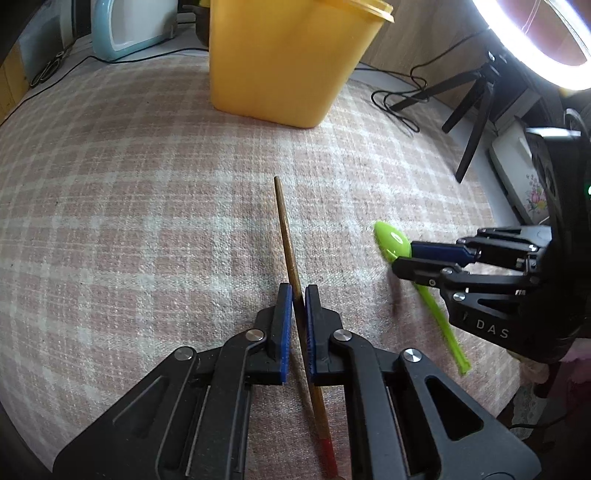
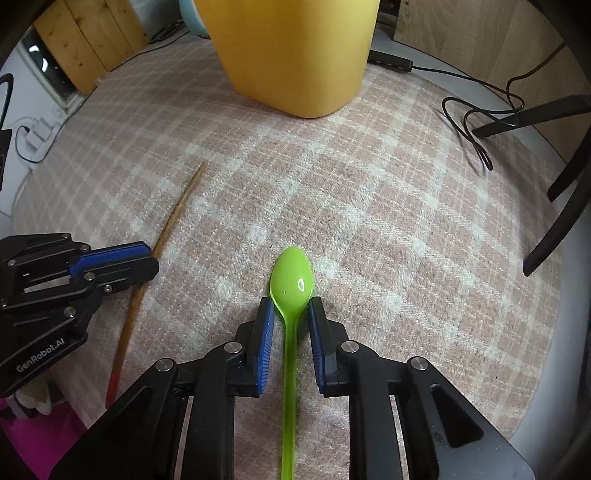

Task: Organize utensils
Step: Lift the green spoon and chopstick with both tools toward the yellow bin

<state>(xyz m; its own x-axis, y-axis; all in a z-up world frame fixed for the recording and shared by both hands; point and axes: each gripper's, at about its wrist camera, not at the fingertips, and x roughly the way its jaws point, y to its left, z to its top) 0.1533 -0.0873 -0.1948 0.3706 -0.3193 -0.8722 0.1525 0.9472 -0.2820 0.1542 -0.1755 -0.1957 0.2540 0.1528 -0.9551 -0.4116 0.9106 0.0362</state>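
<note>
A brown wooden chopstick (image 1: 286, 236) with a red end lies on the checked cloth, running between the pads of my left gripper (image 1: 298, 291), which is nearly closed around it. A green plastic spoon (image 2: 291, 284) lies on the cloth between the fingers of my right gripper (image 2: 291, 306), which is open with a gap on each side of the spoon's neck. The spoon (image 1: 393, 242) and right gripper (image 1: 404, 256) also show in the left wrist view. The chopstick (image 2: 173, 218) and left gripper (image 2: 149, 260) show in the right wrist view. A yellow plastic container (image 1: 284, 59) stands at the back.
The pink checked cloth (image 1: 147, 184) covers the round table. A black tripod (image 1: 476, 107) with cables and a lit ring light (image 1: 535, 44) stand at the back right. A pale blue appliance (image 1: 129, 26) and scissors (image 1: 48, 68) are at the back left.
</note>
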